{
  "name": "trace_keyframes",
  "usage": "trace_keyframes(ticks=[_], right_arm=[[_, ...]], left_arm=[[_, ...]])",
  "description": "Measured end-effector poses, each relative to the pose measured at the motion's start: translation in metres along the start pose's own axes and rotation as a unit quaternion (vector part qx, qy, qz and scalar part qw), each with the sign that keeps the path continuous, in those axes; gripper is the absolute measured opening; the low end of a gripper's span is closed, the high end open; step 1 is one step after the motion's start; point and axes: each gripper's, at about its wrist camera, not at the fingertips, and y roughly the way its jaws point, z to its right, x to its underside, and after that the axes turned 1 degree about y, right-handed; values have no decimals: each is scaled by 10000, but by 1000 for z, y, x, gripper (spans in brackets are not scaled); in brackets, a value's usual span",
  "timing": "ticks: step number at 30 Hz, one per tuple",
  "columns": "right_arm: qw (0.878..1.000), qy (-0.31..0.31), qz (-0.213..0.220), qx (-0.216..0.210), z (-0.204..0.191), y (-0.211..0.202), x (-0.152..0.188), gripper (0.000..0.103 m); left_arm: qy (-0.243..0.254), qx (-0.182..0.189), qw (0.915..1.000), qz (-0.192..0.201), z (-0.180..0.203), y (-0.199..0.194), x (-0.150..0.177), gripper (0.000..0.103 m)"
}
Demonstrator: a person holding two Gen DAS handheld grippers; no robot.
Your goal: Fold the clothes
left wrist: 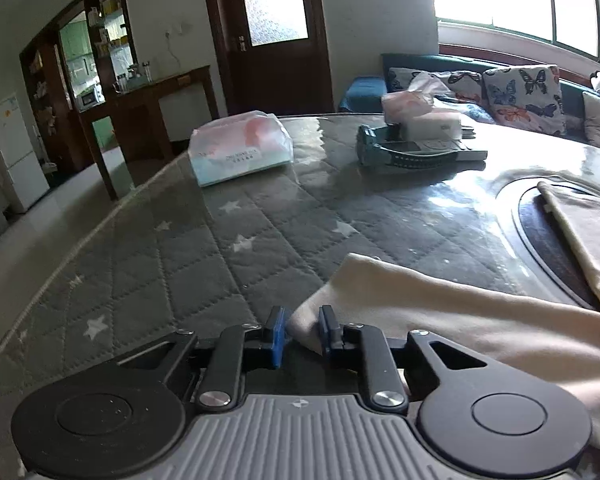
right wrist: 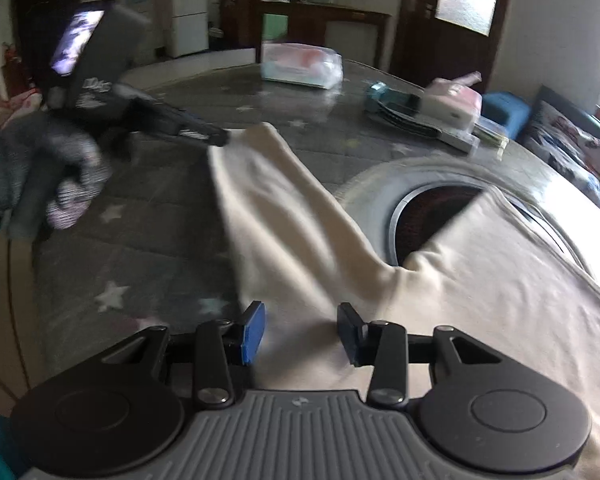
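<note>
A cream long-sleeved top [right wrist: 480, 280] lies on the grey star-quilted table [right wrist: 140, 220]. One sleeve [right wrist: 284, 208] stretches away to the far left. My left gripper [right wrist: 222, 138] is shut on that sleeve's end. In the left wrist view the cream sleeve [left wrist: 440, 304] is pinched between the blue pads [left wrist: 278, 336] of the left gripper [left wrist: 303, 334]. My right gripper [right wrist: 302, 332] stands open just above the top where the sleeve meets the body, with cloth under the gap and nothing clamped. Part of the top covers a dark round inset [right wrist: 428, 208] in the table.
Two tissue packs [left wrist: 240, 148] [left wrist: 420, 116] and a teal and black device [left wrist: 404, 152] sit at the far side of the table. A sofa with butterfly cushions [left wrist: 520, 92] stands behind. A striped sleeve [right wrist: 60, 176] of the person holding the left gripper is at the left.
</note>
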Motion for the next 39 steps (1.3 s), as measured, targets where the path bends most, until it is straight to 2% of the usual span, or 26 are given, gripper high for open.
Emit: trace_keyframes(ticks=[2,5,9,11,14,18,21,28,35,38,39], right_arm=[[9999,-165,21,-38,-7,0,-2,40],[9996,-83,-13,-274,-10,7,-4,42],[9973,-136,41,-724,-18,7,-7,40],[9965,-194,131,-801,-22,6,-11,40],[9966,-108,131,-804,-20,12,-14,41],[9966,6,131,-808,-18,20,-19,42],[9966,92,131,-811,-17,26,-23,46],[9965,100,264,-783,-17,9,-22,44],[9963,87,411,-750,-17,-10,-21,44],[9962,97,473,-728,-16,-19,-20,44],[9963,150,487,-694,-14,-21,-19,44]], left_arm=[[3,-47,10000,18,-2,-1,1,20],[-15,-61,10000,33,-6,-1,3,20],[-256,6,9997,-23,-17,-6,4,23],[-415,32,9991,-42,-23,-10,5,25],[-600,67,9982,-44,-31,-19,6,25],[-873,222,9958,-140,-38,-29,9,35],[-1087,419,9929,-254,-39,-33,14,36],[-1356,543,9884,-420,-33,-26,18,36],[-1439,411,9880,-379,-25,-16,10,36],[-1440,329,9885,-322,-22,-13,9,32],[-1420,290,9890,-289,-21,-12,9,26]])
